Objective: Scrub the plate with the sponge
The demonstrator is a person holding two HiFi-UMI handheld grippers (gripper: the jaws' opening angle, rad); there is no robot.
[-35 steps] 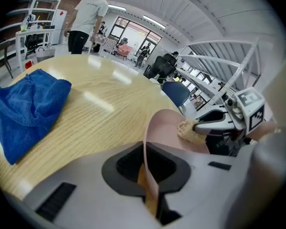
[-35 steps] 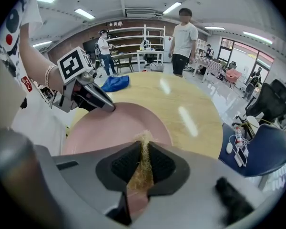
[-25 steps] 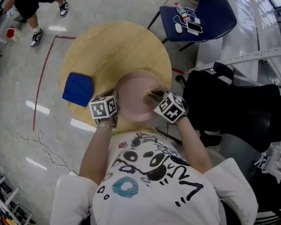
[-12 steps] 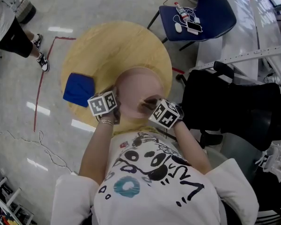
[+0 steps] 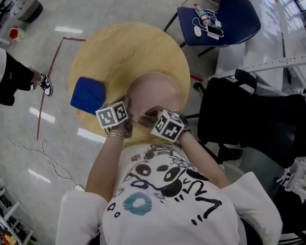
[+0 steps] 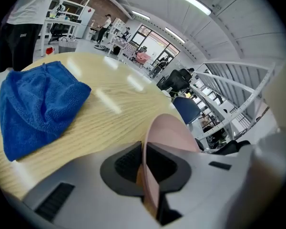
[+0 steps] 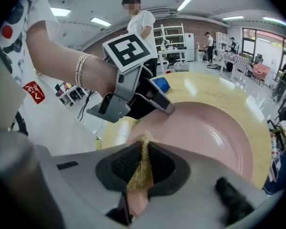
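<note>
Standing over a round wooden tabletop (image 5: 127, 50), a gripper in each hand, both brought close together at its near edge.

Pinching the pink plate (image 5: 155, 93) by its near-left rim in the left gripper (image 5: 128, 117). Clamped on the thin edge, with a pad on each face, as seen edge-on in the left gripper view. Keeping the plate at the near right part of the tabletop, hollow side up.

Clenching a thin tan sponge (image 7: 144, 161) in the right gripper (image 7: 142, 173). Squeezed flat between the pads, with only a fuzzy strip poking out past them. Aiming that strip at the near-left part of the plate's inside, just beside the left gripper. Hard to tell whether touching the pink surface or just above it.

Left of the plate and apart from it, a crumpled blue cloth (image 5: 86, 95) lying on the wood near the rim.

Beyond the tabletop, a blue chair (image 5: 229, 14) with a bottle (image 5: 200, 11) and a few small things on its seat. To the right, close by, a black chair (image 5: 255, 116). On the pale floor at the left, a red line (image 5: 47, 80), and at the picture's edge part of another person (image 5: 10, 78) in dark shorts.
</note>
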